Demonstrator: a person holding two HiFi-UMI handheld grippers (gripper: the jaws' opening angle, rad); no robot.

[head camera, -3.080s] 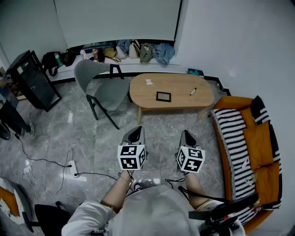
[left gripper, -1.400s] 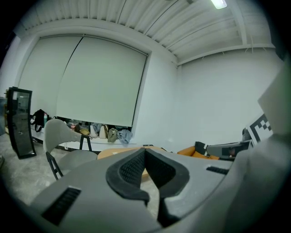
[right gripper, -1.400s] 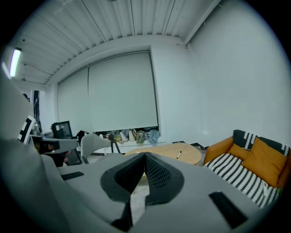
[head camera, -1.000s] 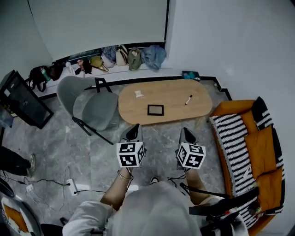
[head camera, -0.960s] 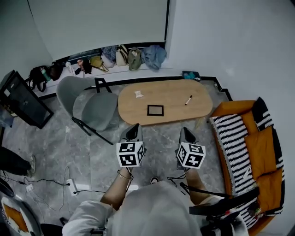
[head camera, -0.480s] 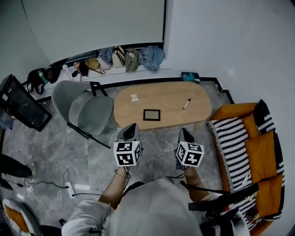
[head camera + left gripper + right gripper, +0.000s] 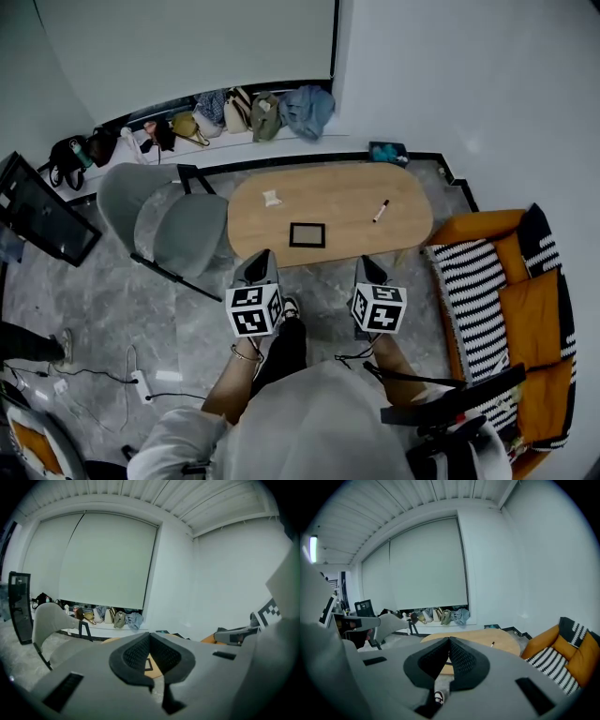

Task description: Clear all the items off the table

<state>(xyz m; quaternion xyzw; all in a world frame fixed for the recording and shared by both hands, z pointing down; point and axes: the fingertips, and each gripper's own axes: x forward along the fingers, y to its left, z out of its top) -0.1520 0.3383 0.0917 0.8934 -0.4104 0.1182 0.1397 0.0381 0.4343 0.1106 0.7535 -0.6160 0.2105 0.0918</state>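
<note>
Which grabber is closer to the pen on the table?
Right. The right gripper hangs by the near edge of the table, almost in line with the pen. The left gripper is farther off, toward the pen's left.

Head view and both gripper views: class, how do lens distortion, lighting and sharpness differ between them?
Head view: even, soft light, mild barrel bowing of walls, table sharp. Left gripper view: strong fisheye, black corners, near jaws loom large and soft. Right gripper view: same fisheye vignette, plus a bright lamp glaring at the left edge.
</note>
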